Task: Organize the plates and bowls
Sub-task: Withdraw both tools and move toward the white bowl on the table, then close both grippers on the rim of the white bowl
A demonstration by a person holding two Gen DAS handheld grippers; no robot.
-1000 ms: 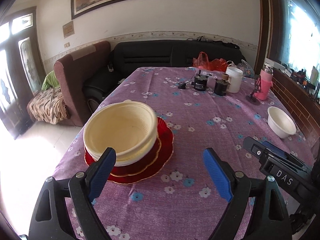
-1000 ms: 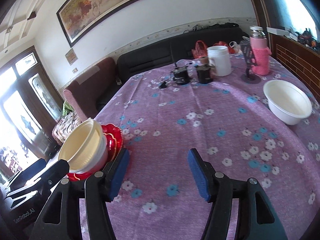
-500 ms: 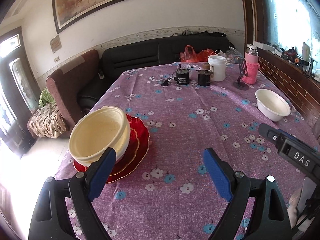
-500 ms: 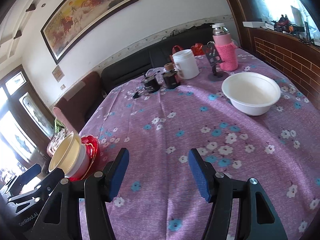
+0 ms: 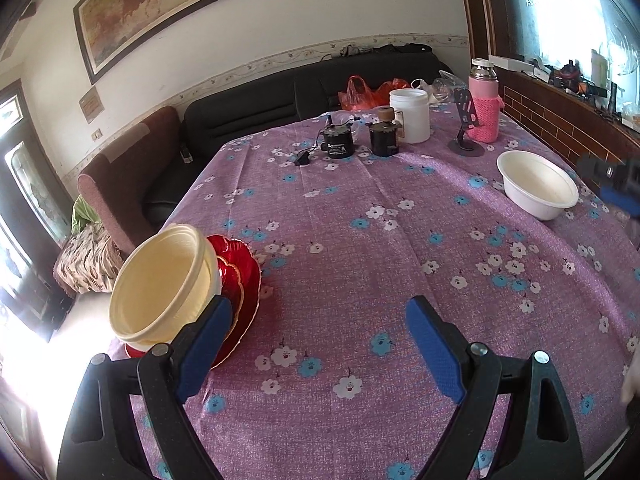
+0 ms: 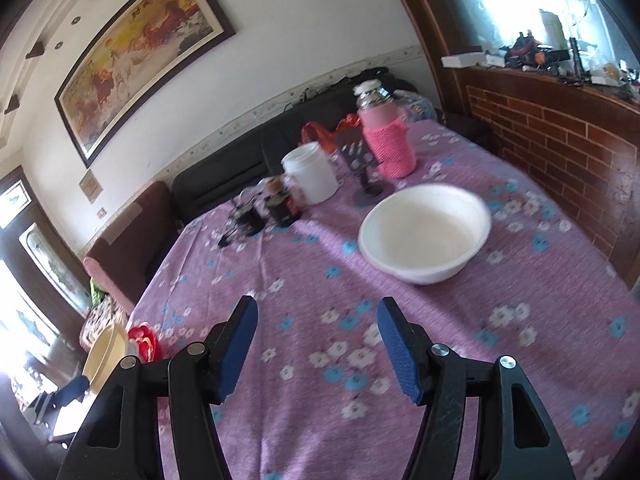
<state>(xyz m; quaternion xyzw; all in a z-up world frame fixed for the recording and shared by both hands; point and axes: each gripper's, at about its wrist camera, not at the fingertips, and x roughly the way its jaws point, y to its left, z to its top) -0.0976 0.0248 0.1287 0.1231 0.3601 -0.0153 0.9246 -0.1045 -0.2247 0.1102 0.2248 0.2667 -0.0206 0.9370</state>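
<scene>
A cream bowl sits nested in a stack on red plates at the table's left edge; the stack also shows in the right wrist view. A white bowl stands alone on the right side of the table, also in the left wrist view. My left gripper is open and empty, just right of the stack. My right gripper is open and empty, a short way in front of the white bowl. Its blurred blue tip shows in the left wrist view.
The table has a purple flowered cloth. At its far end stand a white jar, two small dark pots, a pink flask and a phone stand. A brick ledge runs along the right. A sofa lies behind.
Both grippers have swung right. The stack has slid to the left of the left wrist view. The white bowl has grown nearer and more central in the right wrist view. Jaws stayed open.
</scene>
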